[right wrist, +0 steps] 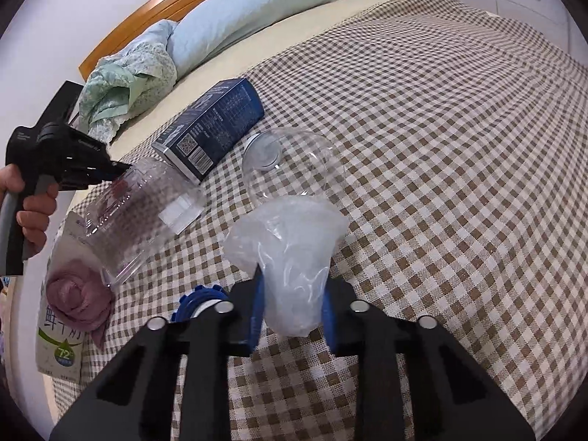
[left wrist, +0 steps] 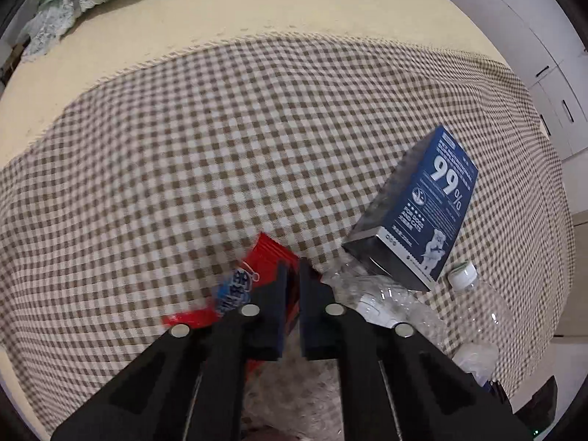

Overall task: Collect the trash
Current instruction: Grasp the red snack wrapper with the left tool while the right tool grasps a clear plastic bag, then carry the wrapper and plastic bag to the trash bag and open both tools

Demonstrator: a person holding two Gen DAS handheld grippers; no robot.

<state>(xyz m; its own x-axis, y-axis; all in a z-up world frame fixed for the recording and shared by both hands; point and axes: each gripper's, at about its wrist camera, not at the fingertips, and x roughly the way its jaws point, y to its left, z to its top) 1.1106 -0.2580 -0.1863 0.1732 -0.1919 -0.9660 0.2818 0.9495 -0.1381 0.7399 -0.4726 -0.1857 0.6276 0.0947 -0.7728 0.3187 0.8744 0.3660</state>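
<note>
The trash is all bunched up at the near corner of the bed, on the brown-and-white checked blanket (right wrist: 441, 147). The right tongs (right wrist: 292, 307) have a crumpled clear plastic bag (right wrist: 290, 253) sitting between their blue pads, and the pads look pressed against its lower end, so I'd call that a pinch on the bag. Just past the bag there's a clear dome lid (right wrist: 290, 167) lying on the blanket, and next to that a dark blue carton (right wrist: 211, 130) on its side with a QR code and barcode facing the camera. A clear plastic bottle (right wrist: 139, 213) lies diagonally with one end touching the carton.

From the left wrist view, the left tongs (left wrist: 292, 279) are nearly pressed together with only a thin slit between the pads, right over a red snack wrapper (left wrist: 266, 268) with blue and white print. It's blurry there and I can't tell if the wrapper is really caught between them or just behind them. The same blue carton (left wrist: 426, 205) shows up to the right with a big "99%" on it, plus a crushed clear bottle (left wrist: 371, 294) beside the tongs and another bottle with a white cap (left wrist: 477, 305) further right.

At the blanket's edge in the right view there's a milk carton (right wrist: 60, 345) with a "72" badge and a balled-up purple cloth (right wrist: 79, 294) against it. Up by the wooden headboard (right wrist: 183, 3) sit a pale blue pillow (right wrist: 242, 22) and a bunched green floral cloth (right wrist: 125, 88). White cabinets (left wrist: 533, 55) stand off to the side.
</note>
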